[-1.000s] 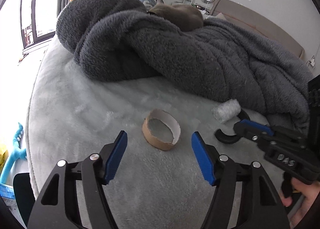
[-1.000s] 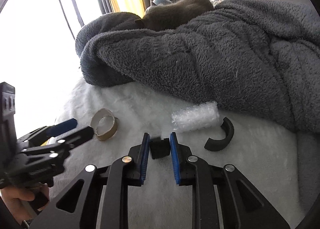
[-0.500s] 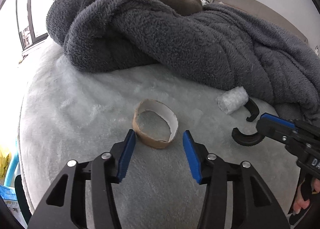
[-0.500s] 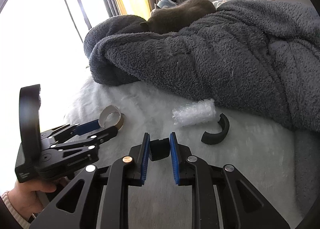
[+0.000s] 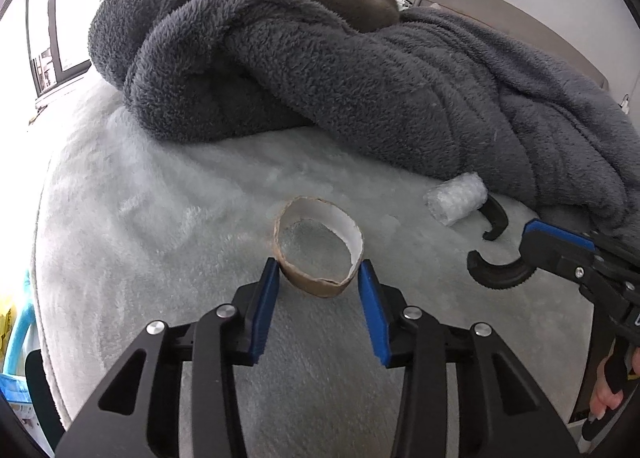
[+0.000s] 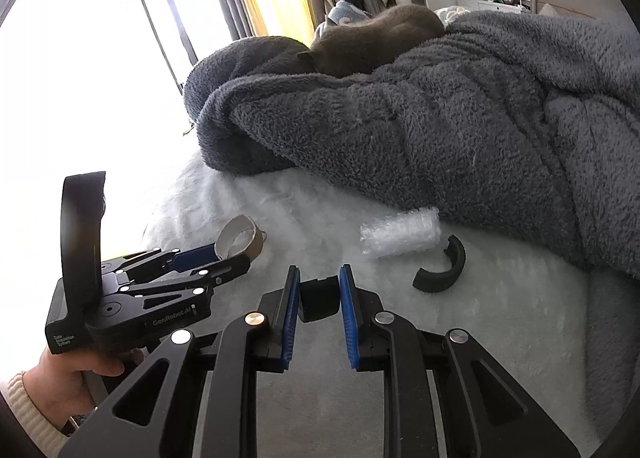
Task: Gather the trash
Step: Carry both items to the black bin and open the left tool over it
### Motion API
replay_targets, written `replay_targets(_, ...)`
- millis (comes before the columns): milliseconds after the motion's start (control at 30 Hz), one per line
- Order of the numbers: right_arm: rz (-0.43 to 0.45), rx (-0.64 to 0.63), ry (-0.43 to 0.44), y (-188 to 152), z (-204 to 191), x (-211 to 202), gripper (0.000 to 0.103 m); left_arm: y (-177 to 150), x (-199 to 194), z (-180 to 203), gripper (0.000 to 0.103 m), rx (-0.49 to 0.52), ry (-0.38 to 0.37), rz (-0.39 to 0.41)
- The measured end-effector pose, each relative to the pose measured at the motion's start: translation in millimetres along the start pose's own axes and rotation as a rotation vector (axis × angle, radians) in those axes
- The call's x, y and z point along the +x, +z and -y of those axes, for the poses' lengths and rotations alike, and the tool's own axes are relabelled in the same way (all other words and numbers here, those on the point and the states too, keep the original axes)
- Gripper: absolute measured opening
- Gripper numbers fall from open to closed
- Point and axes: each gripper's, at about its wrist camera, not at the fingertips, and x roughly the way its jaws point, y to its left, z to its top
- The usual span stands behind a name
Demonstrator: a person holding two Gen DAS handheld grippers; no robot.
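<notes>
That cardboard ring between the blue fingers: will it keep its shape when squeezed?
Probably not. The cardboard ring looks thin-walled, already oval with a torn edge, so the left gripper would likely flatten it. It seems light and may slide on the plush blanket.

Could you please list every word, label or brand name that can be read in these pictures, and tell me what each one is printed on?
"GenRobot.AI": white print on the side of the left gripper body, seen from the right wrist view.
A small two-line white label on the lower corner of that same body: too small to read with confidence.
Nothing readable on the cardboard ring, the bubble wrap roll, the black curved piece or the blanket.
</notes>
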Motion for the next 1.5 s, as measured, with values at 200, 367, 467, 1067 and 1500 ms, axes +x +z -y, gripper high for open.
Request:
replay_targets(200,0.010,-0.002,0.011,9.4,-8.0,-2.3,0.020,-1.3,-15.5,-8.6,0.043,0.002,-0.007,0.015)
replay_targets(367,0.018,-0.016,0.029,20.0,-22.5,0.8,0.020,-2.4,-31.0,-22.2,0.043,0.006,-0.020,0.027)
replay_targets(467,0.010,-0.040,0.037,24.2,-34.2,6.8,0.020,-2.0,-38.6,-33.4,0.043,-0.005,-0.033,0.024)
replay_targets(1067,-0.020,-0.120,0.120,40.7,-113.1,53.2,0.020,-11.2,-80.1,-114.4,0.043,-0.039,0.039,0.038)
replay_targets(1500,-0.041,-0.182,0.180,46.3,-171.0,80.5,0.020,-25.1,-107.3,-168.1,0.043,-0.054,0.095,0.039)
